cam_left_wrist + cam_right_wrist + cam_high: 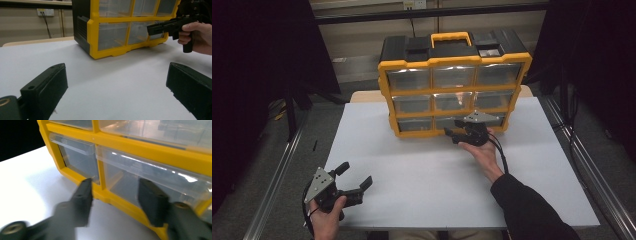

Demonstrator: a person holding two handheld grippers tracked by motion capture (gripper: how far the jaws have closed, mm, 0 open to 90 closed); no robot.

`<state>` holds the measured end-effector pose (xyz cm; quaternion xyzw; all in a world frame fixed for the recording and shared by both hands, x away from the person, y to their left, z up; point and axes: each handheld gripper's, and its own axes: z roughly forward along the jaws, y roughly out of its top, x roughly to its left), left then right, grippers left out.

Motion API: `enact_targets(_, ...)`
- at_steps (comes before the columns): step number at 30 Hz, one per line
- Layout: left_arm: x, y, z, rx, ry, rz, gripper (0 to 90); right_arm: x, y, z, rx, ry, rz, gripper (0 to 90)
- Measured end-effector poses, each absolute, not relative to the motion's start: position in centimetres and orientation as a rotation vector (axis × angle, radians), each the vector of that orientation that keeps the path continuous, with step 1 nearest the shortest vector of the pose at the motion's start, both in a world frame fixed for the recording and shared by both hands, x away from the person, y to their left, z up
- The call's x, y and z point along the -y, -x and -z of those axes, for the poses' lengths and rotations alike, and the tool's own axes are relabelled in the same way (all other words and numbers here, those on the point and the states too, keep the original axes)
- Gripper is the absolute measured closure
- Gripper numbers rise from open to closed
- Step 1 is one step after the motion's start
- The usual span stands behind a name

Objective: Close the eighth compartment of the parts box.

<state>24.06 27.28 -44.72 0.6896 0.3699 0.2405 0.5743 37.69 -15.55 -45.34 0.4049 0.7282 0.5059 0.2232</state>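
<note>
Organizer (452, 85) upright at the table's (412, 175) far edge, long axis along it, drawers facing us, our right gripper (455, 131) half open at the bottom row, gripping nothing, left gripper (354, 176) wide open, empty, near corner.

white table (412, 170), beige wall (25, 25), grey floor (257, 165)

Drawer organiser (455, 60): moulded plastic, a glossy yellow frame with a matt black top and side. Drawers (140, 177): clear, smooth plastic carrying bright reflections. Table (412, 170): smooth, matt white top; along its far edge a pale board that looks like wood (362, 96). Right gripper (455, 135) and left gripper (357, 181): matt black plastic jaws, each body topped by a dull grey, metal-looking plate (318, 180). Sleeve (532, 210): dark, matt cloth.
</note>
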Motion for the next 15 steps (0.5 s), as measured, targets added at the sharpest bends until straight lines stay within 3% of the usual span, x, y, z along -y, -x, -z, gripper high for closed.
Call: enact_targets(15,-27.3,-24.2,44.7,-0.864,-1.618,-0.559,3.4,16.1,-36.6,44.6,-2.013,-1.107,-1.427,2.2)
